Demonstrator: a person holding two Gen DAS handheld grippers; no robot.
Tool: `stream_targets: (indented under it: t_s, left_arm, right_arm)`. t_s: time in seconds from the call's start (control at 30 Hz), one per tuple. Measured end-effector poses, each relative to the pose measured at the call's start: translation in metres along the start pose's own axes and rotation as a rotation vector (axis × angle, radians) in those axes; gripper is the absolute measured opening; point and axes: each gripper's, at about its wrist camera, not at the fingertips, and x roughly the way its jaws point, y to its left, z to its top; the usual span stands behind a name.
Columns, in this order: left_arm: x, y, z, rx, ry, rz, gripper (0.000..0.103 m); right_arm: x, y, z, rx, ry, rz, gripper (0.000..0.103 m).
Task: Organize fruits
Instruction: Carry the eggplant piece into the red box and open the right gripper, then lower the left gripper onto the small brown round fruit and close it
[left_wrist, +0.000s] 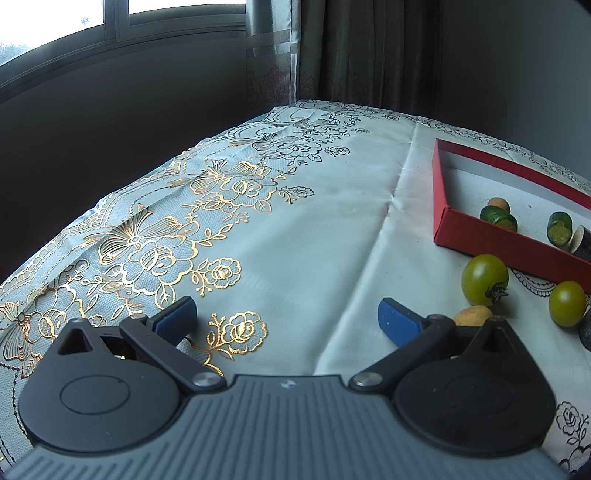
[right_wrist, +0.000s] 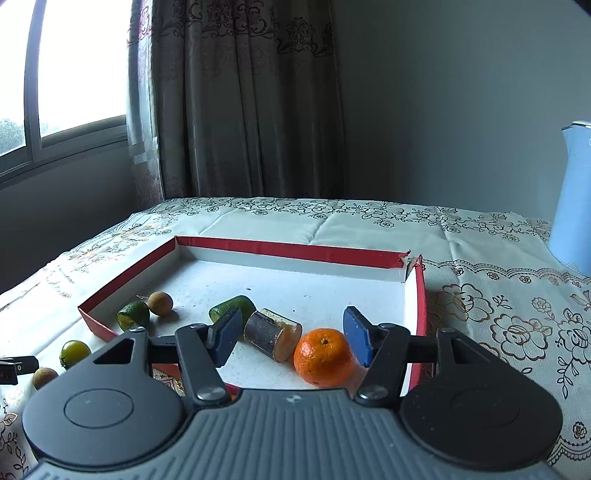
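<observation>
1. The right gripper (right_wrist: 293, 338) is wide open and holds nothing. Its two blue pads (right_wrist: 356, 338) hang over the near part of the red box (right_wrist: 295, 248).
2. A mandarin orange (right_wrist: 323, 356) sits in the box, near the front. It is between the two pads, very close to the right-hand one. I cannot tell if that pad touches it.
3. A short dark stick of sugarcane (right_wrist: 272, 334) lies on its side just to the left of the orange. Its pale cut end faces the orange.
4. A green fruit piece (right_wrist: 232, 307) lies behind the left-hand pad, partly hidden by it.
5. Another green fruit piece (right_wrist: 133, 315) sits near the box's left front corner. A small brown longan (right_wrist: 160, 303) sits just beside it.
6. Outside the box, on the cloth to the left, there is a green tomato (right_wrist: 75, 353) and one more brown longan (right_wrist: 44, 377).
7. The left gripper (left_wrist: 287, 322) is wide open too, with nothing in it. It sits low over the flowery tablecloth (left_wrist: 280, 236), to the left of the box.
8. In the left wrist view, two green tomatoes (left_wrist: 484, 279) sit on the cloth just in front of the box.
9. A light blue kettle (right_wrist: 574, 195) stands at the far right of the table.
10. A brown curtain (right_wrist: 243, 99) hangs behind the table, next to a window (right_wrist: 74, 66).
</observation>
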Motion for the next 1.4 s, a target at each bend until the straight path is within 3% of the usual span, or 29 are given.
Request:
stream_targets:
  t_s: [0.13,0.33,0.47,0.63,0.77,0.97,1.1,1.23,1.3,1.37,1.4]
  left_arm:
    - [0.000,0.000,0.000,-0.001,-0.001,-0.001,0.103]
    - [-0.003,0.001,-0.001,-0.006,-0.015,-0.004,0.103]
    - [-0.008,0.001,-0.003,0.001,-0.043,-0.026,0.103]
    - [-0.017,0.005,-0.004,-0.008,-0.098,-0.133,0.103]
    - [-0.028,-0.007,-0.007,0.047,-0.144,-0.174,0.103]
    - [-0.041,-0.040,-0.016,0.209,-0.177,-0.255,0.103]
    - [-0.039,-0.050,-0.014,0.225,-0.158,-0.298,0.102]
    - [-0.029,-0.056,-0.013,0.232,-0.100,-0.308,0.079]
    - [-0.023,-0.057,-0.012,0.231,-0.074,-0.318,0.063]
    - [-0.020,-0.056,-0.013,0.226,-0.058,-0.332,0.041]
    - [-0.020,-0.054,-0.013,0.221,-0.059,-0.338,0.040]
  right_arm:
    - [-0.035,-0.014,-0.017,0.036,-0.023,-0.020,0.078]
    - [-0.055,-0.034,-0.049,0.055,0.043,-0.090,0.079]
    - [-0.056,-0.049,-0.059,0.135,0.062,-0.098,0.080]
    - [-0.055,-0.059,-0.061,0.198,0.065,-0.079,0.085]
    - [-0.052,-0.062,-0.061,0.221,0.082,-0.064,0.085]
    - [-0.052,-0.071,-0.063,0.284,0.084,-0.043,0.085]
    - [-0.052,-0.072,-0.063,0.291,0.082,-0.040,0.085]
    - [-0.052,-0.073,-0.063,0.298,0.079,-0.038,0.085]
    - [-0.052,-0.073,-0.063,0.300,0.079,-0.037,0.085]
    - [-0.052,-0.073,-0.063,0.300,0.079,-0.038,0.085]
    - [-0.052,-0.073,-0.063,0.299,0.081,-0.038,0.085]
